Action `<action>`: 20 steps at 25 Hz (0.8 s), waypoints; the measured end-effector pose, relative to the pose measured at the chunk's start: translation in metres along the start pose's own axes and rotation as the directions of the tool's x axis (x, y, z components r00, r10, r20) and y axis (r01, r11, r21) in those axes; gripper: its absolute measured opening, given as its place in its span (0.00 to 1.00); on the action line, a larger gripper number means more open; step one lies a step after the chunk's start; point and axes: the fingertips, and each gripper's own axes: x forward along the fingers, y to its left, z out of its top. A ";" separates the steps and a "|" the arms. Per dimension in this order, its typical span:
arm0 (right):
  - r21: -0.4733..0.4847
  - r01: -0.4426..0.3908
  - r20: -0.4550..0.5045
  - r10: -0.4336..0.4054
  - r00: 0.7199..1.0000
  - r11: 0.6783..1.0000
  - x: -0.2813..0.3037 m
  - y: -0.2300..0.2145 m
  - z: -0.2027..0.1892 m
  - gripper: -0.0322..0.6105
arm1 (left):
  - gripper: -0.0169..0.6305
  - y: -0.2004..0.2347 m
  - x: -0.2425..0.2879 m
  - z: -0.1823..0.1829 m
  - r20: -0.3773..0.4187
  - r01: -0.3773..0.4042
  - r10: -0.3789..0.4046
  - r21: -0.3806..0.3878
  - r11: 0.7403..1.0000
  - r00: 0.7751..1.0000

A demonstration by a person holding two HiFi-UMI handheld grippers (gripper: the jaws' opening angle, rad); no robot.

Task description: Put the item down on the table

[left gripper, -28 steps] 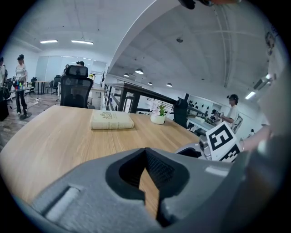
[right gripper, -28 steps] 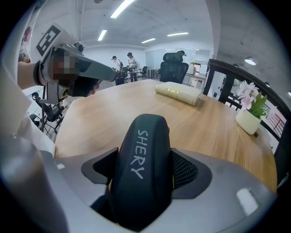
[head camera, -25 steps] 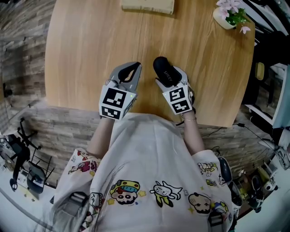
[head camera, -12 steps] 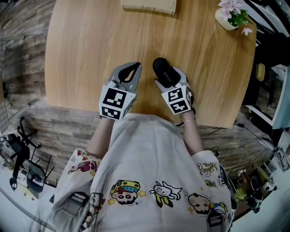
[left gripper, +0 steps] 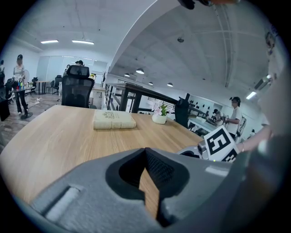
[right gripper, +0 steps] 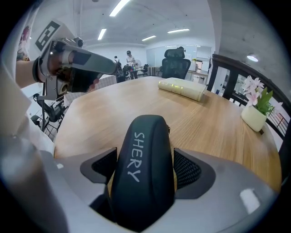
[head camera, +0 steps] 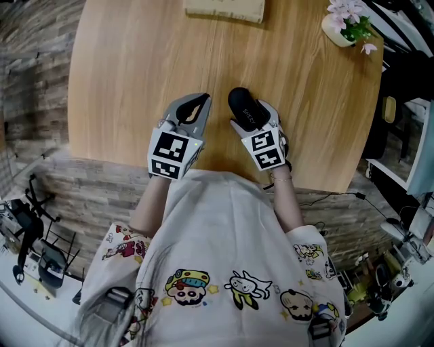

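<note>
Case [head camera: 245, 108], black and rounded with "SHERY" in pale letters along its top, sits at the near part of the surface [head camera: 135, 68], a little right of the middle. It lies lengthwise between the jaws of the right claw [head camera: 254, 122], its far end reaching out past the tips. In the right gripper view the case [right gripper: 143, 168] fills the middle. A thin strip of wood shows on each side between it and the meshed pads [right gripper: 186, 169], so the pads do not seem to press on it. The jaws stand wide and have just been opening. The claw tips steeply down toward the wood. Whether the case's underside rests on the surface cannot be told.

The left claw [head camera: 202, 101] is just left of the right one, near it but apart, and points to the far side at a shallower tilt. Its jaws meet at the tips with nothing between them, and only a narrow sliver of wood shows behind them.

At the far edge lies a beige book [head camera: 224, 8]. At the far right corner stands a white pot [head camera: 339, 30] of pink flowers. A black chair [left gripper: 77, 88] stands beyond the surface's far edge.
</note>
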 end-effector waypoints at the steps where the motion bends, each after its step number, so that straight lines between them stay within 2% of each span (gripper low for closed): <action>1: 0.002 -0.001 0.003 0.001 1.000 1.000 -0.001 0.000 0.001 0.66 | 0.03 0.000 0.000 0.000 0.001 -0.001 0.001 0.002 1.000 1.000; 10: 0.010 0.006 0.034 -0.006 0.999 1.000 -0.012 -0.001 0.004 0.67 | 0.03 -0.006 -0.006 0.007 0.020 -0.005 0.005 0.012 1.000 1.000; 20: 0.011 0.029 0.131 -0.030 0.991 1.000 -0.041 -0.005 0.021 0.66 | 0.03 -0.019 -0.014 0.020 0.061 -0.012 0.010 0.034 0.999 0.998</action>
